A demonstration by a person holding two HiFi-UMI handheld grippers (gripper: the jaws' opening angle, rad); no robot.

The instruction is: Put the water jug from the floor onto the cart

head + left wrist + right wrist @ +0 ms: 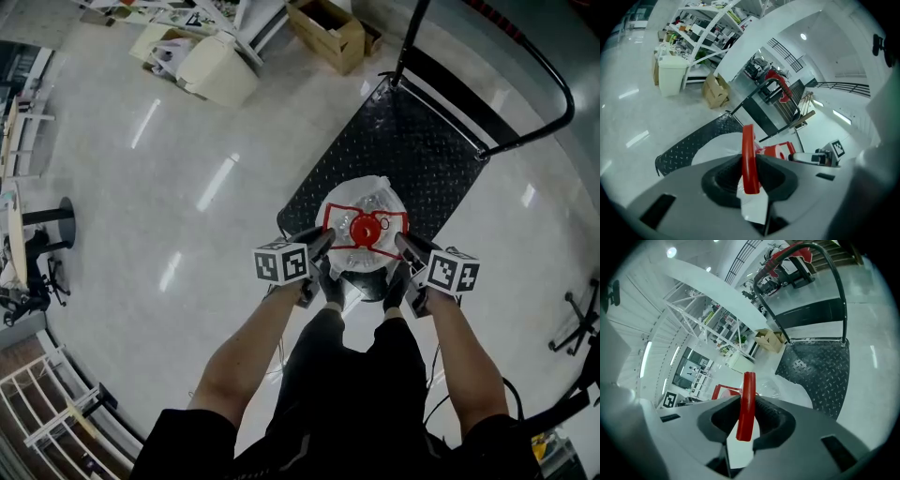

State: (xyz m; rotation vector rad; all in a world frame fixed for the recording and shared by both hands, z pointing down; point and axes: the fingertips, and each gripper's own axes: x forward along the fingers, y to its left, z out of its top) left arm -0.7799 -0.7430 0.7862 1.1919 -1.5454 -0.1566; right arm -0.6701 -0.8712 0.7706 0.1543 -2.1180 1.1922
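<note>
Left tongs [326, 244] and right tongs [401, 244] each pinch the water jug's [364, 200] red handle [749, 157], opposite sides, sharing its weight over the cart [412, 141].

Clear water jug [375, 199], red handle, upright at near end of black cart [412, 141].

Red-handled water jug [364, 230], black tread-patterned cart [412, 141]

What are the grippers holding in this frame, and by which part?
Both hold the water jug by its red carry handle. The left gripper has its jaws clamped on the handle's left side, and the right gripper on its right side.
</note>
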